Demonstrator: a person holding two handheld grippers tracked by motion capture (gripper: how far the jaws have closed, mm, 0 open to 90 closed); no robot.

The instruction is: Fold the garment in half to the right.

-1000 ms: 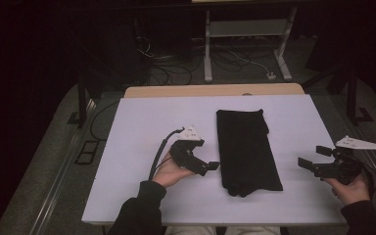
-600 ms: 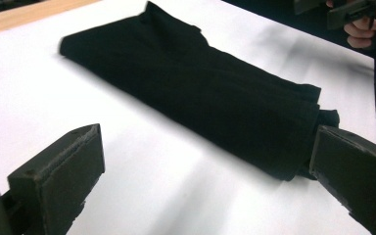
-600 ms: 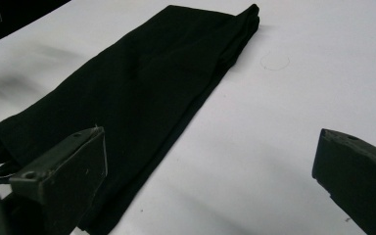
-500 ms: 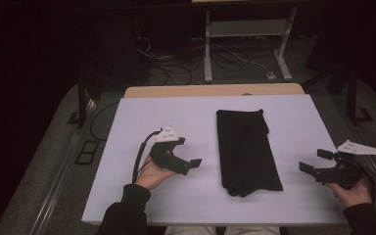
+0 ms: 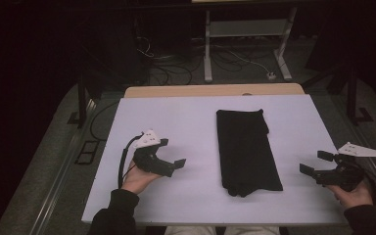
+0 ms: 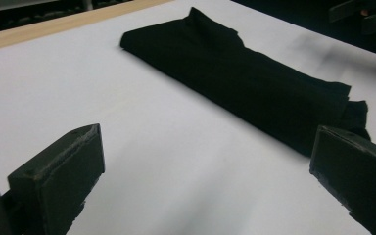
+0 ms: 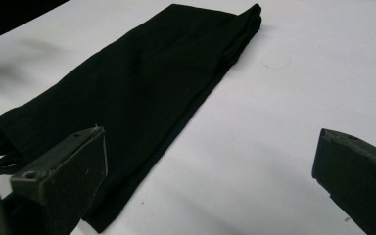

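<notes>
Left tongs (image 5: 172, 164): lower left of centre in the high view, held in the person's left hand (image 5: 136, 177) above the white counter (image 5: 186, 127). The jaws stand wide apart with nothing between them and point toward the right of the frame, at the cloth. A grey three-cornered plate sits on top and a cable loops down to the wrist.
Left gripper view: the two black jaws rise at the lower left and lower right corners, bare counter between them. The cloth (image 6: 254, 93) runs as a long dark band from upper centre down to the right.
Black cloth (image 5: 247, 147): centre of the high view, a little right of the middle. It is folded into a long narrow strip lying flat on the counter, running from far edge toward near edge. The near end is bunched and uneven. It lies well apart from both tongs.
Right tongs (image 5: 314, 165): lower right of the high view, at the counter's right edge, held in the right hand (image 5: 355, 193). The jaws are spread wide, hold nothing, and point left toward the cloth.
Right gripper view: jaws at the lower corners, and the cloth (image 7: 142, 93) slants from lower left to upper centre.
</notes>
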